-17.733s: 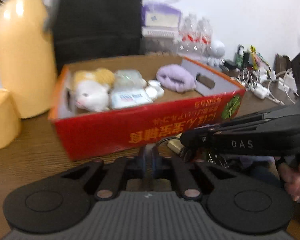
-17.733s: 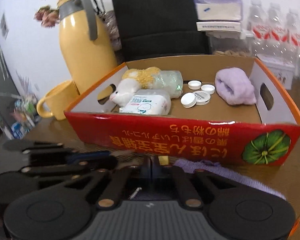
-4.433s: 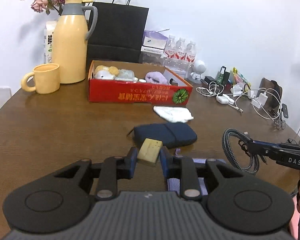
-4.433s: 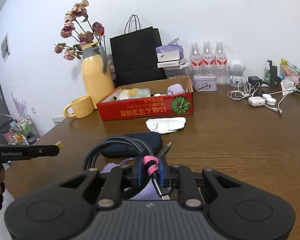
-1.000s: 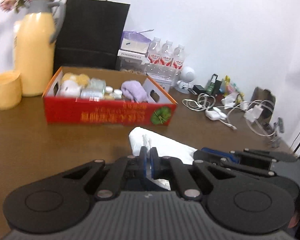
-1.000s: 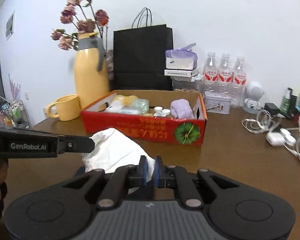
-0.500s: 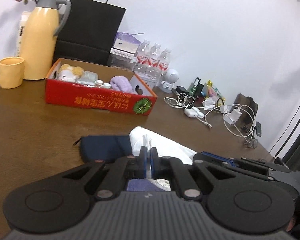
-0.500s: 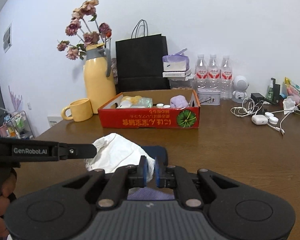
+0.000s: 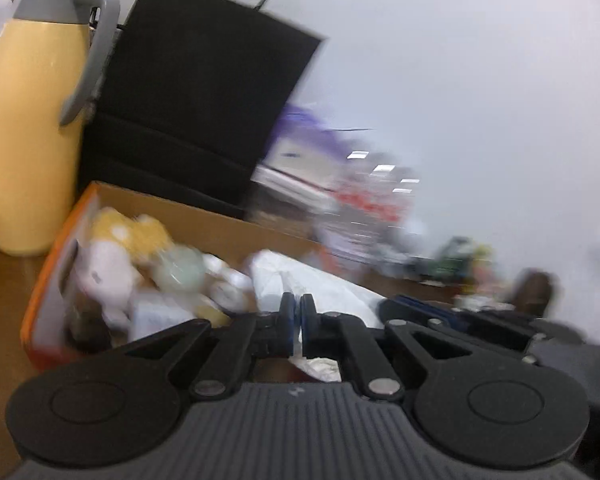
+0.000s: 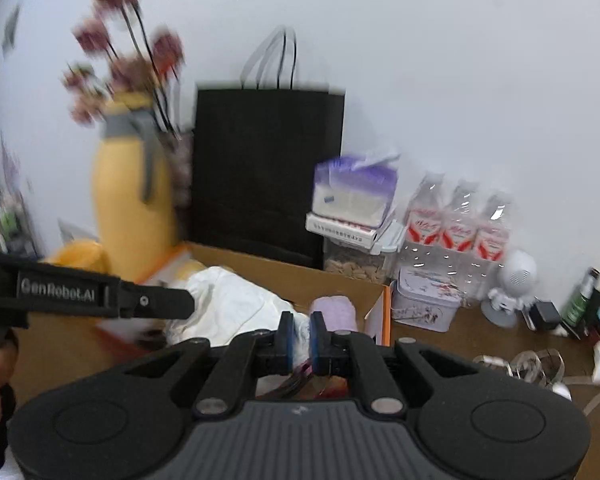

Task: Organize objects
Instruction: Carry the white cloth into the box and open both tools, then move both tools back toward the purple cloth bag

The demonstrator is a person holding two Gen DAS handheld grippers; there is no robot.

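Both sets of fingers are clamped on the same white cloth (image 9: 300, 276): the left gripper (image 9: 297, 320) has a thin fold pinched between its blue pads, and the right gripper (image 10: 301, 338) is closed on another edge of it. The cloth is held stretched between the two, right over the cardboard box (image 10: 300, 276), so it's up in the air above the stuff inside. A plush toy (image 9: 108, 276) and a purple bundle (image 10: 336, 312) can be made out in the box, though it's all pretty blurred. Behind the box, a yellow thermos (image 9: 28, 128) and a black paper bag (image 10: 268, 168) are seen, with water bottles (image 10: 456, 220) off to the right on the tabletop (image 10: 460, 340).
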